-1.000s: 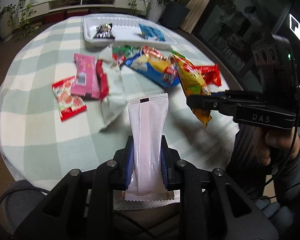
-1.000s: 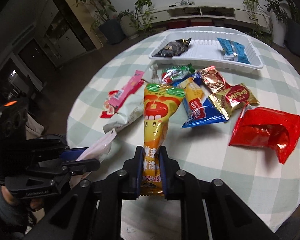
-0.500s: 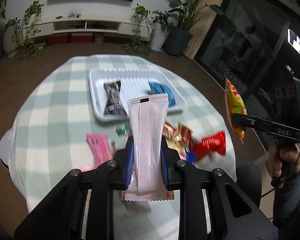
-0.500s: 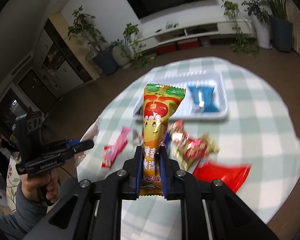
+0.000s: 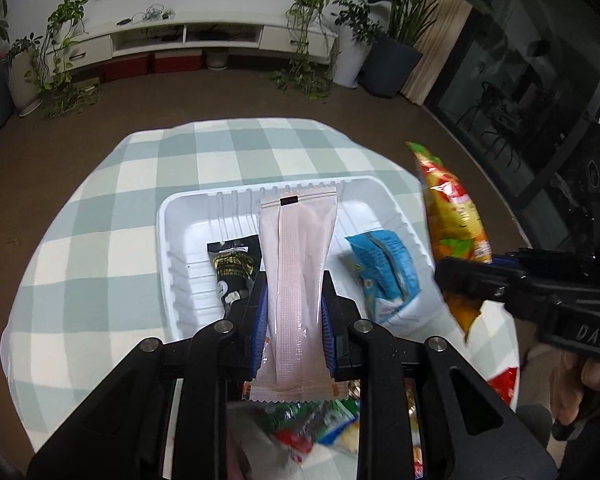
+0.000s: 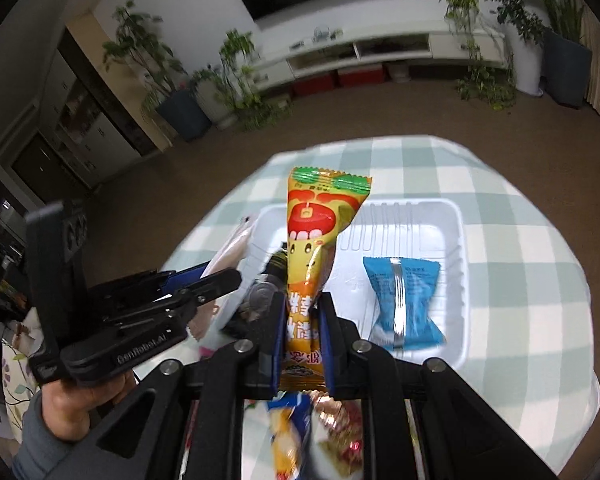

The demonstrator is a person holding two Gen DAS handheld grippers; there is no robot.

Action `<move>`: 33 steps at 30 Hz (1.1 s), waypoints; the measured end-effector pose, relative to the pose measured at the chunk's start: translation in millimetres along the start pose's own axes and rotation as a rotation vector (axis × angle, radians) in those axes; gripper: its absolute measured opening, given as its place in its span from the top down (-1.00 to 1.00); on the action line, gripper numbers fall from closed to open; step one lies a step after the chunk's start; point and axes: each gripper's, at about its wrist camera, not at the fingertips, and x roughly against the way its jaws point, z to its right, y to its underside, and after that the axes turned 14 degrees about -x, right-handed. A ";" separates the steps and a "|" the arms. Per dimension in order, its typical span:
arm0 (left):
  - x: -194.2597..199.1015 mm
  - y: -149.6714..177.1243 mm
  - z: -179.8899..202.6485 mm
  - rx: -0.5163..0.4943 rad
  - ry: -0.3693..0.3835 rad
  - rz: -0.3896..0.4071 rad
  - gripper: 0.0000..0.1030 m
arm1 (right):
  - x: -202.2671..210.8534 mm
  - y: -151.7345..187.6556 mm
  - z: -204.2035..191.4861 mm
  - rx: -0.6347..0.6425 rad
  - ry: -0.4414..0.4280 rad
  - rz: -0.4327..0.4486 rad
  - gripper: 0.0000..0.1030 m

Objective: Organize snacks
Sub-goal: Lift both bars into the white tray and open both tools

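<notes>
My left gripper (image 5: 294, 312) is shut on a pale pink-white snack packet (image 5: 296, 280) and holds it above the white tray (image 5: 168, 248). My right gripper (image 6: 302, 328) is shut on an orange and yellow snack packet (image 6: 316, 248), also above the tray (image 6: 458, 240). The tray holds a black packet (image 5: 232, 270) and a blue packet (image 5: 384, 268), the blue one also in the right wrist view (image 6: 400, 300). The right gripper with its orange packet (image 5: 456, 220) shows at the right of the left wrist view. The left gripper (image 6: 204, 284) shows at the left of the right wrist view.
The round table has a green and white checked cloth (image 5: 100, 240). Several loose snack packets (image 5: 320, 428) lie on it below the grippers, near the front. Beyond the table are brown floor, a white TV bench (image 5: 188, 36) and potted plants (image 5: 392, 40).
Both grippers have moved forward with their packets, from above the loose snacks to above the white tray. The tray now fills the middle of both views.
</notes>
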 end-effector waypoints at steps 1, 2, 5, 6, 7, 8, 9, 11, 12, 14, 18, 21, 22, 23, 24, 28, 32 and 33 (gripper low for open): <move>-11.1 -0.4 -1.5 0.001 -0.006 -0.013 0.59 | -14.1 -3.6 1.8 -0.001 0.018 -0.019 0.67; -20.2 0.1 -2.8 0.002 -0.010 -0.024 0.59 | -22.5 -5.3 3.7 -0.003 0.027 -0.029 0.67; -44.2 8.5 -3.3 -0.004 -0.025 -0.052 0.59 | -50.4 -8.9 11.5 -0.013 0.051 -0.063 0.67; -51.2 9.8 -3.0 -0.010 -0.030 -0.061 0.59 | -58.3 -9.5 14.4 -0.016 0.062 -0.071 0.67; -58.3 12.0 -2.0 -0.019 -0.033 -0.070 0.59 | -65.3 -9.4 16.8 -0.017 0.072 -0.078 0.67; -64.2 12.6 -0.7 -0.029 -0.040 -0.078 0.59 | -70.2 -9.3 18.9 -0.019 0.079 -0.085 0.67; -68.8 14.3 0.1 -0.037 -0.045 -0.084 0.59 | -74.7 -9.1 21.4 -0.022 0.084 -0.093 0.67; -75.2 15.0 1.4 -0.050 -0.060 -0.085 0.59 | -81.4 -7.6 23.8 -0.021 0.099 -0.102 0.67; -77.8 14.7 1.9 -0.056 -0.067 -0.085 0.59 | -84.3 -7.5 24.6 -0.019 0.106 -0.105 0.67; -81.5 16.5 2.7 -0.066 -0.077 -0.091 0.58 | -90.7 -6.9 26.8 -0.018 0.116 -0.112 0.67; -90.7 20.8 8.4 -0.097 -0.097 -0.122 0.54 | -102.5 -7.9 31.8 -0.022 0.135 -0.119 0.66; -95.7 23.4 11.9 -0.114 -0.104 -0.137 0.54 | -106.5 -5.7 35.6 -0.029 0.146 -0.125 0.66; -96.8 24.0 12.0 -0.115 -0.105 -0.139 0.54 | -108.6 -5.5 37.3 -0.030 0.148 -0.127 0.65; -98.1 24.3 11.8 -0.115 -0.104 -0.140 0.53 | -111.4 -5.5 38.5 -0.033 0.146 -0.130 0.65; -98.4 24.7 11.7 -0.115 -0.100 -0.142 0.53 | -112.4 -4.2 39.5 -0.036 0.145 -0.135 0.65; -99.4 24.9 8.5 -0.106 -0.100 -0.148 0.53 | -112.0 -3.9 39.2 -0.027 0.156 -0.126 0.60; -92.9 24.1 3.8 -0.091 -0.103 -0.146 0.47 | -106.6 -4.5 35.8 -0.021 0.161 -0.117 0.41; -88.7 24.1 2.1 -0.086 -0.103 -0.138 0.46 | -104.1 -4.1 35.0 -0.019 0.157 -0.115 0.34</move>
